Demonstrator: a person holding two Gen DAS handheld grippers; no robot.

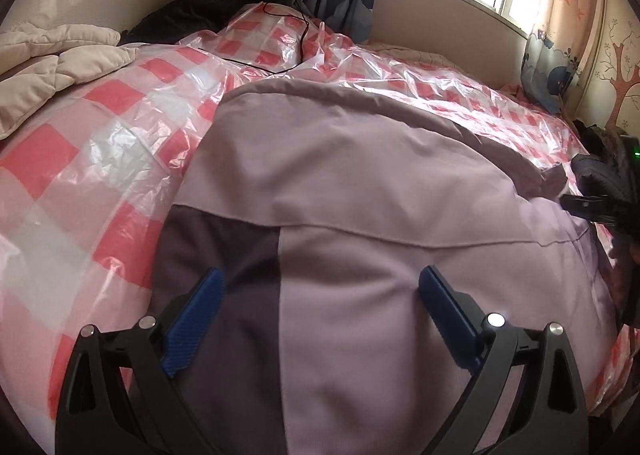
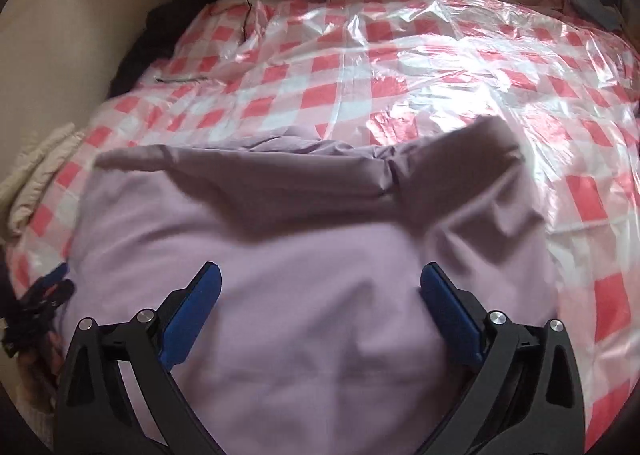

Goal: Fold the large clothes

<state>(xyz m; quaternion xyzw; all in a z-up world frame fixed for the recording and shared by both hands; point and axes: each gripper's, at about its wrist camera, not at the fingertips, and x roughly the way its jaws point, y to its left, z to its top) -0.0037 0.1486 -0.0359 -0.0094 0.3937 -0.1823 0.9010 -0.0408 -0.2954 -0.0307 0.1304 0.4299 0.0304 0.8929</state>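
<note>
fingers spread wide over lilac cloth, nothing gripped.

left gripper (image 1: 320, 287) holds its blue pads (image 1: 448, 319) far apart above the near part of the lilac garment (image 1: 360, 183), over a darker purple panel (image 1: 224, 255); right gripper (image 2: 320, 283) is equally wide open and empty, its far sleeve (image 2: 452, 171) folded across. the garment lies on a red-checked plastic sheet (image 2: 360, 67) covering the bed, a cream quilt (image 1: 52, 63) far left.
</note>
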